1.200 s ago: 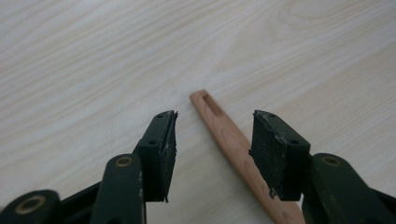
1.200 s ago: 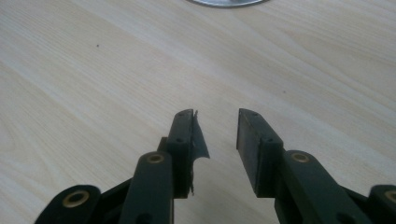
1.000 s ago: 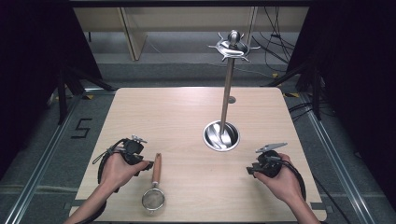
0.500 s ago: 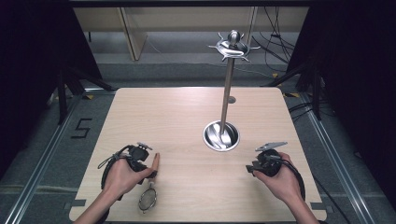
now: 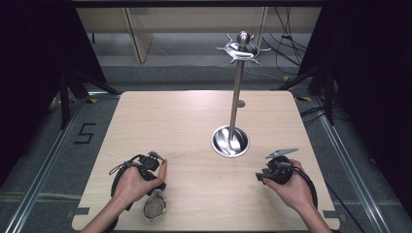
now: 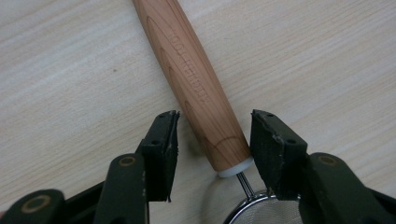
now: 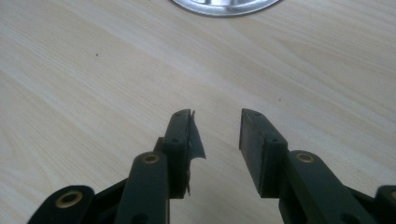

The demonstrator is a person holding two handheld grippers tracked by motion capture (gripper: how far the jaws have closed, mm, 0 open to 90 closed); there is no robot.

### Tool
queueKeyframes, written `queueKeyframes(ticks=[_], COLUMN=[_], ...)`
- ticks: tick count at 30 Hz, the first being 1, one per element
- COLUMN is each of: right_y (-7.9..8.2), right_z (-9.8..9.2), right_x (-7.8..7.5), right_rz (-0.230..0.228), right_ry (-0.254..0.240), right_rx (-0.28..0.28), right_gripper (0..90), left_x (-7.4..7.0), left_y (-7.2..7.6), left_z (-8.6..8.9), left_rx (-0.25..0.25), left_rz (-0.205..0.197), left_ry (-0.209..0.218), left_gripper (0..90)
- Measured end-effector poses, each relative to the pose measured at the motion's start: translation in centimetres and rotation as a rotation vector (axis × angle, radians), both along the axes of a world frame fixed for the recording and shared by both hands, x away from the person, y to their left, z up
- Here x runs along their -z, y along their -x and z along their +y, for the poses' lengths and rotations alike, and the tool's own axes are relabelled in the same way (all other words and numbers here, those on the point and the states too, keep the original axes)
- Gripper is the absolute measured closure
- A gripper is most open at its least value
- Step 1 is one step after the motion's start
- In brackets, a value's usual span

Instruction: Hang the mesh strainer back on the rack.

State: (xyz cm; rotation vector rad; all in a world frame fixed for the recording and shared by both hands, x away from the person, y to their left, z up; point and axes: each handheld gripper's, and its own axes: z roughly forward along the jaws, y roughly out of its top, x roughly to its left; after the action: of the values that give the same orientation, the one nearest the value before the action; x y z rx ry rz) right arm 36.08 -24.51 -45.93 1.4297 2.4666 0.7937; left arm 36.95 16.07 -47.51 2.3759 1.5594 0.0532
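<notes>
- The wooden table (image 5: 194,121) took up most of the high view, its pale top running from the person's side to the far edge.
- A tall metal utensil stand (image 5: 236,97) rose from right of the table's middle, with a crown of hooks at its top and a round shiny base (image 5: 230,141) on the wood; the rim of that base (image 7: 224,7) sat at the top of the right gripper view.
- The left gripper (image 5: 158,171) lay low over the near left part of the table, held in the person's left hand (image 5: 130,184). In the left gripper view (image 6: 212,140) its jaws stood spread on either side of the strainer's handle, and they had just been closing in a little. The right-hand pad looked just at the handle's end; the left-hand pad stood apart from it with wood showing between.
- The right gripper (image 5: 262,175) rested near the table's front right, in the right hand (image 5: 291,187), well apart from the strainer. Its jaws (image 7: 215,140) were spread with only bare table between them.
- The small strainer (image 5: 155,206) lay flat near the front left edge, its wooden handle (image 6: 196,84) pointing away from the person and its mesh bowl (image 6: 271,212) nearest them, just behind the left gripper's pads.
</notes>
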Motion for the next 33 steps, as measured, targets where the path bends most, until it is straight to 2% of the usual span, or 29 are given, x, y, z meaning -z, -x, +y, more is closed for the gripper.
queueKeyframes(ticks=[2,3,4,6,8,9,11,13,15,17,18,19,23,27,30,33], right_y=[0.0,0.2,0.2,0.2,0.3,0.3,0.4,0.4,0.4,0.4,0.5,0.5,0.6,0.6,0.6,0.6], right_z=[-0.1,0.0,-0.1,-0.2,-0.2,-0.2,-0.2,-0.3,-0.2,-0.3,-0.3,-0.3,-0.3,-0.2,-0.3,-0.3], right_x=[0.1,0.0,0.0,0.1,0.1,0.0,0.1,0.1,0.1,0.1,0.0,0.0,0.0,0.0,0.0,-0.1], right_rz=[-0.010,0.004,-0.003,-0.003,-0.005,-0.003,-0.015,-0.011,-0.012,-0.012,-0.012,-0.013,-0.013,-0.006,-0.015,-0.017], right_ry=[0.000,-0.009,-0.003,-0.005,-0.006,-0.006,-0.013,-0.011,-0.017,-0.011,-0.013,-0.012,-0.012,-0.018,-0.012,-0.012], right_rx=[-0.012,0.007,0.001,0.004,0.003,0.006,0.016,0.010,0.018,0.007,0.013,0.012,0.008,0.012,0.005,0.011], right_gripper=[64.6,64.6,64.7,64.7,64.6,64.6,64.6,64.6,64.5,64.5,64.6,64.5,64.6,64.6,64.7,64.7], left_x=[0.1,0.2,0.2,0.3,0.2,0.2,0.3,0.4,0.3,0.5,0.5,0.2,0.2,0.1,0.1,0.1], left_y=[0.0,-0.1,0.0,-0.2,-0.2,-0.4,-0.6,-0.6,-0.8,-0.8,-0.8,-0.9,-1.1,-1.3,-1.3,-1.3], left_z=[-0.1,-0.1,-0.3,-0.3,-0.4,-0.3,0.1,0.1,0.3,0.4,0.4,0.5,0.9,1.1,1.3,1.5], left_rx=[0.010,0.033,0.010,0.023,0.009,0.018,0.056,0.032,0.052,0.042,0.030,0.024,0.037,0.054,0.071,0.081], left_rz=[0.005,0.011,0.016,0.020,0.027,0.033,0.015,0.004,0.003,-0.012,-0.011,0.017,0.018,0.035,0.028,0.022], left_ry=[-0.015,-0.023,-0.020,-0.031,-0.043,-0.056,-0.085,-0.100,-0.144,-0.168,-0.178,-0.195,-0.222,-0.226,-0.237,-0.231], left_gripper=[53.5,54.4,55.2,55.8,56.7,57.3,59.0,61.4,62.1,64.0,65.0,65.6,67.4,67.6,67.8,67.9])
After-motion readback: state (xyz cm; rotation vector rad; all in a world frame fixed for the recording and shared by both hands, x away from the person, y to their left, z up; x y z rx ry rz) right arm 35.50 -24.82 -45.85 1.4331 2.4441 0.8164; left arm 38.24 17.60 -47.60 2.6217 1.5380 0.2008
